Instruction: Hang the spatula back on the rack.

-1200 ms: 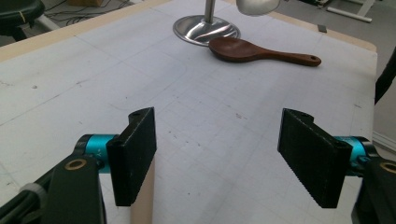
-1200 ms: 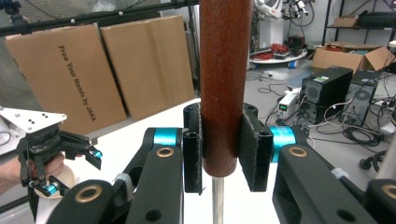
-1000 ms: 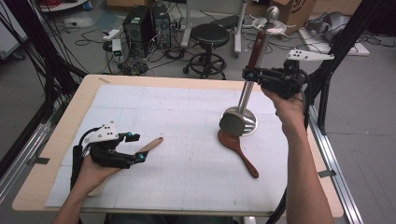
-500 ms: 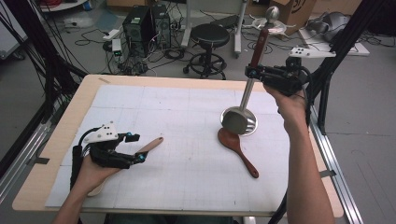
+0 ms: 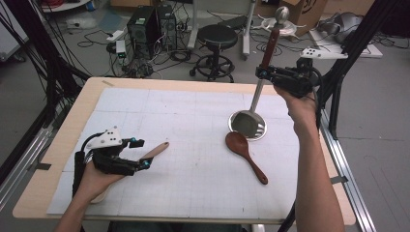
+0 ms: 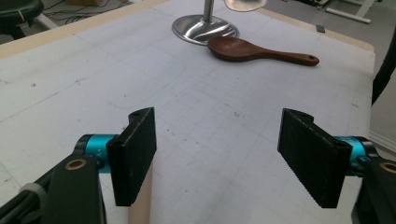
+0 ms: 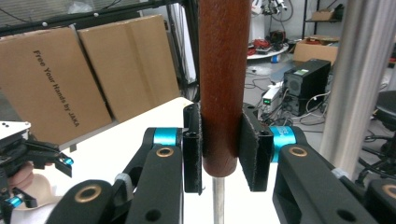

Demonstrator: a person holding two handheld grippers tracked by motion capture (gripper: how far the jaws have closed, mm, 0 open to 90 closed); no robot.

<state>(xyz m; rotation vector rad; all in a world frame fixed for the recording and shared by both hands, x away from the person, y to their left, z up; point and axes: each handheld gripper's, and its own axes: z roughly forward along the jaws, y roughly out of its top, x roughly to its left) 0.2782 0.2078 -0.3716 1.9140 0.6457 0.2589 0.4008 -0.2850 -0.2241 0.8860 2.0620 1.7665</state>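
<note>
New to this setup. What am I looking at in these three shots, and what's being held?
No robot arm here: a person holds a handheld two-jaw gripper in each hand at a table covered by a white gridded mat.

The high view looks down from above the person's side. The other two come from cameras riding on each gripper, looking along its black jaws.

The right gripper is shut on the dark wooden handle of a metal skimmer ladle, held nearly upright with its bowl low over the mat. Beside the bowl lies a dark wooden spoon.

The left gripper rests low near the table's front left, jaws open with nothing between them, next to a pale wooden spatula.
</note>
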